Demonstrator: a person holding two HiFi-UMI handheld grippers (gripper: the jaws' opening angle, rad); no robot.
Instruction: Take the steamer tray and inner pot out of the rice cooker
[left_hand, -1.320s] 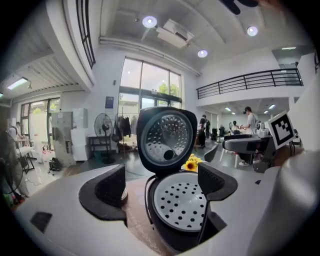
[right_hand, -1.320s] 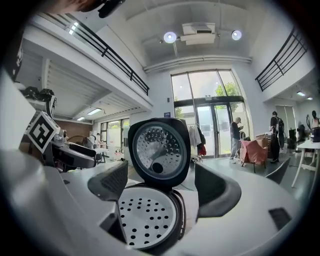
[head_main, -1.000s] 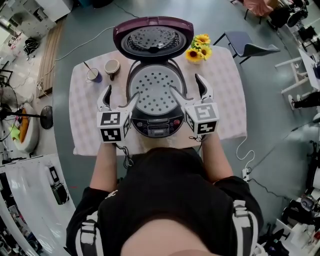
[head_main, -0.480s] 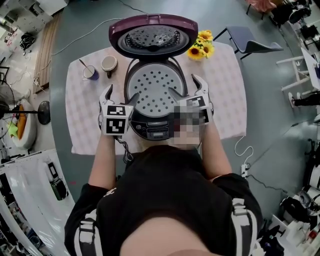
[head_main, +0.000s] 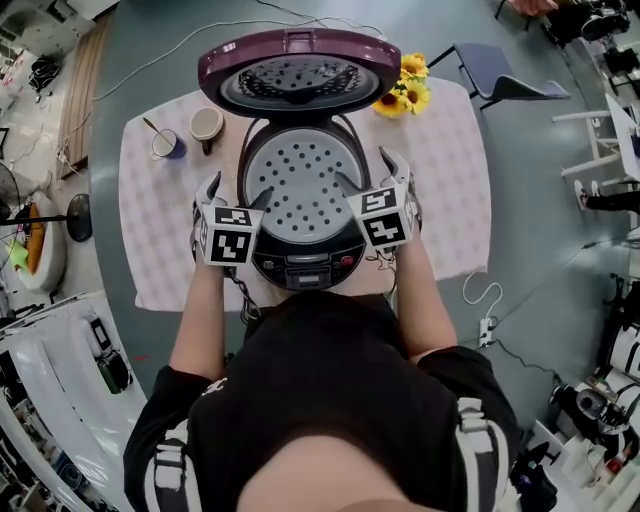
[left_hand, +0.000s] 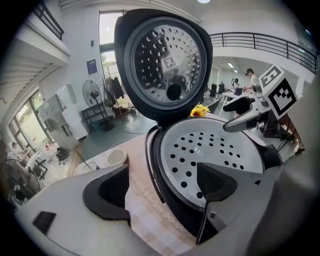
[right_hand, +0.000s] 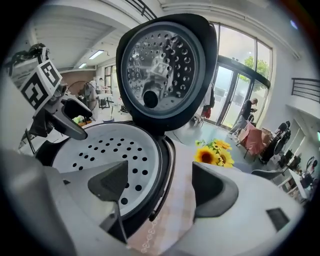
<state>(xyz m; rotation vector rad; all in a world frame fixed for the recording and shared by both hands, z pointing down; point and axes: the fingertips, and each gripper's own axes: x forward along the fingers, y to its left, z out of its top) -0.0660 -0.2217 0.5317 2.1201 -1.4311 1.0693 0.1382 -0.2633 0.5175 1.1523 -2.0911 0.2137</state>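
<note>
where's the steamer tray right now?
Head view, centre of the table: the steamer tray sits in the open rice cooker, between the left gripper at its left rim and the right gripper at its right rim, both open.

Bright, even daylight from windows; sharp centres, strong fisheye bending at edges.

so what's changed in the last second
Both grippers edged forward beside the cooker: the left gripper and right gripper now each straddle its rim, one jaw over the steamer tray, one outside. Jaws stayed open; nothing was taken hold of. The tray still sits in the cooker, lid up, cups and flowers unmoved.
</note>
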